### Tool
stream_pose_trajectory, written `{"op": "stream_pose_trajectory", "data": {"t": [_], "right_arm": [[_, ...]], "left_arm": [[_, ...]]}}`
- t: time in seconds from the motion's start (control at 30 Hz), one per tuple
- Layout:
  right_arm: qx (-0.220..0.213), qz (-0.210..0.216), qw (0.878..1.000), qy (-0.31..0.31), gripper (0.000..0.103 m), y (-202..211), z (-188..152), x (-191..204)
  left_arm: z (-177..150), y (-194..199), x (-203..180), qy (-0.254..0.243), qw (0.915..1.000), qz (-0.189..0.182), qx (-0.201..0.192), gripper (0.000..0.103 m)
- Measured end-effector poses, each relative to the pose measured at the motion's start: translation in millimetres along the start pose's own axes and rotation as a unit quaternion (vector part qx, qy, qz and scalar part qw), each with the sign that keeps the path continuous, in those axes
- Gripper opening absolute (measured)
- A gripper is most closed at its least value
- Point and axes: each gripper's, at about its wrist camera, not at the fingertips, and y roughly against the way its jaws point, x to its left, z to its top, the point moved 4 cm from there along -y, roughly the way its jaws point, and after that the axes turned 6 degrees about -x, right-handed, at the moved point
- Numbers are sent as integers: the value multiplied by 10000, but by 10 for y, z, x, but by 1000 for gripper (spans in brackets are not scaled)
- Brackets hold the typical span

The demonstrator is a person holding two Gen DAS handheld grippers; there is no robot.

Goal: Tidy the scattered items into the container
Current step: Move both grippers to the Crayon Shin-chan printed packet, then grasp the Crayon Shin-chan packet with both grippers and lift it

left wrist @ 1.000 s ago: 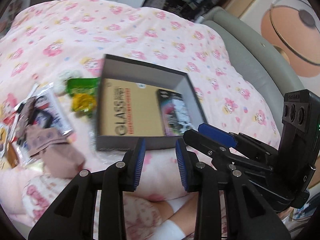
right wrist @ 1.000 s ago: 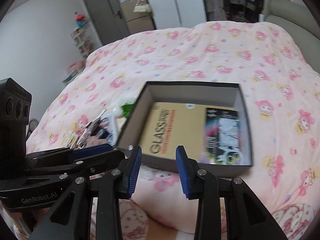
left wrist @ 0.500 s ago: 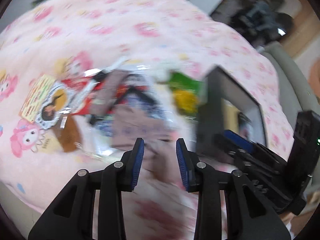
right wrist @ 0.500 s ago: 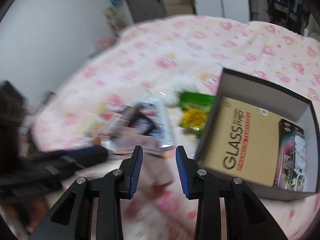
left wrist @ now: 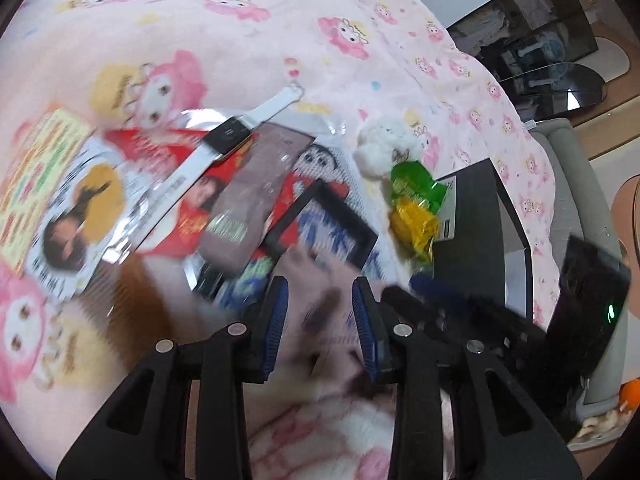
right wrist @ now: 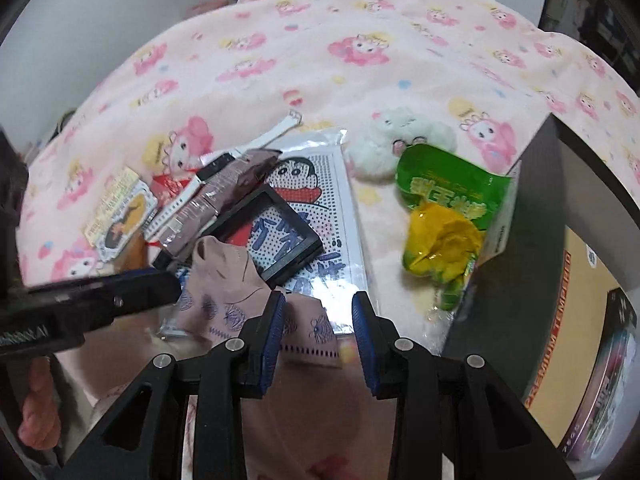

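Over the pink sock, both grippers hang half open, empty

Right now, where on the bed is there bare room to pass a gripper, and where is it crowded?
Bare quilt lies beyond the white plush and the watch strap. A narrow strip runs between the cartoon sheet and the green snack bag. It is crowded left of that strip, where packets overlap, and against the box.

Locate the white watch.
Left of centre in both views, the watch lies across the red packet, beside the brown packet.
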Motion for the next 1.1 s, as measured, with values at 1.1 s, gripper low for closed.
{"op": "stream_pose_trajectory", "data": {"t": [1.1], "right_arm": [[-23, -98, 9989, -468, 35, -450, 325, -111]], "left_arm": [[129, -223, 369, -43, 9968, 786, 121, 0]]}}
